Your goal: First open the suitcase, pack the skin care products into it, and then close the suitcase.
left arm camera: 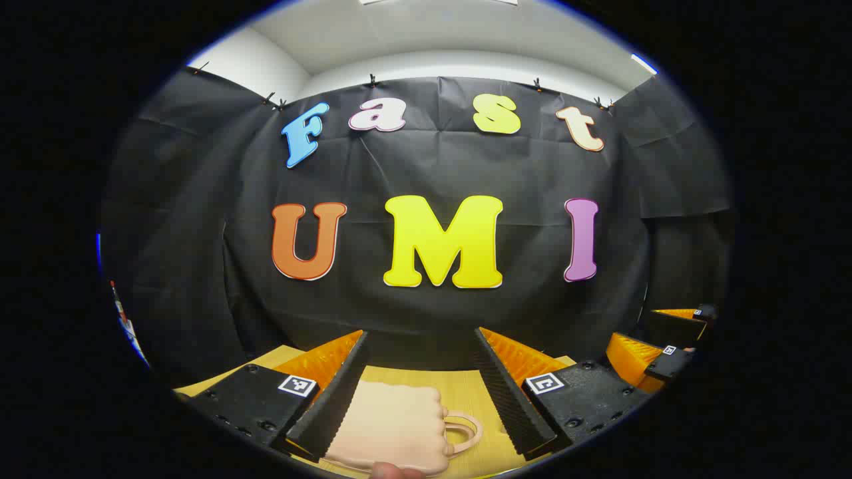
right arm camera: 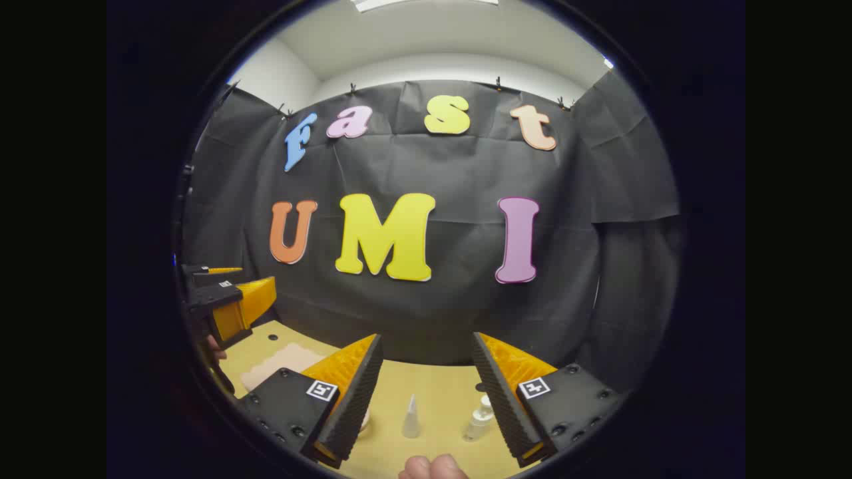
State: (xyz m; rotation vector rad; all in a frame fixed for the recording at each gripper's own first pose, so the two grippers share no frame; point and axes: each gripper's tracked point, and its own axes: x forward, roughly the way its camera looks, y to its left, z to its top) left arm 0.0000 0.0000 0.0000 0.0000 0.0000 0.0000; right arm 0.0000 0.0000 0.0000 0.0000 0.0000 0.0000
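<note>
Closed pink suitcase lies on wooden table.

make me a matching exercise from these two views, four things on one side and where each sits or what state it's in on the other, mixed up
Things
1. suitcase
2. cone-shaped tube
3. small pump bottle
4. left claw

Places or states
A. stands upright on the table, close to the right finger in the right gripper view
B. open, held above the table
C. lies closed on the table, handle pointing right in the left gripper view
D. stands upright on the table, about midway between the fingers in the right gripper view

Pairs: 1-C, 2-D, 3-A, 4-B
</note>
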